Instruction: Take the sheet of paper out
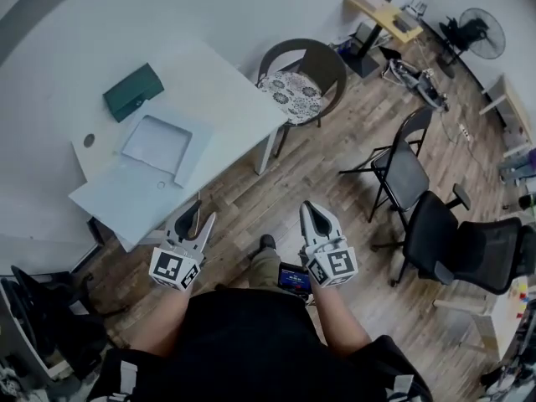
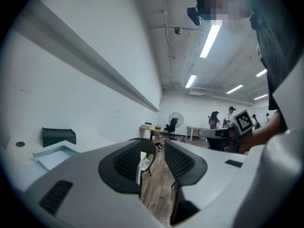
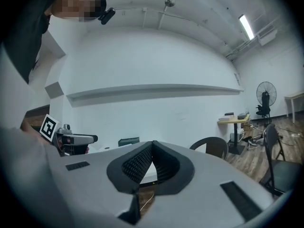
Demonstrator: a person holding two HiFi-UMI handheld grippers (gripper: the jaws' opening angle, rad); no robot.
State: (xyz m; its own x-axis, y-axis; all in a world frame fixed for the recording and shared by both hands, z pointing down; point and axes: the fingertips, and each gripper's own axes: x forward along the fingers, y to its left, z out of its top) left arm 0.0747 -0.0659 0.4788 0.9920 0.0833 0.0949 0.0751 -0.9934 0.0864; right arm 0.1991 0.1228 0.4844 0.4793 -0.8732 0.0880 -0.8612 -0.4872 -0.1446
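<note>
Left gripper point(image 1: 201, 213) jaws narrowly apart, empty; right gripper point(image 1: 311, 213) closed, empty; both short of table point(image 1: 224, 90)

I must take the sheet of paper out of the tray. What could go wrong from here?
The pale sheet of paper lies flat inside the shallow white tray, so a jaw may crease it or push the tray. The right gripper has its jaws together; it likely cannot pinch until opened. The dark green box stands beside the tray and could be bumped.
</note>
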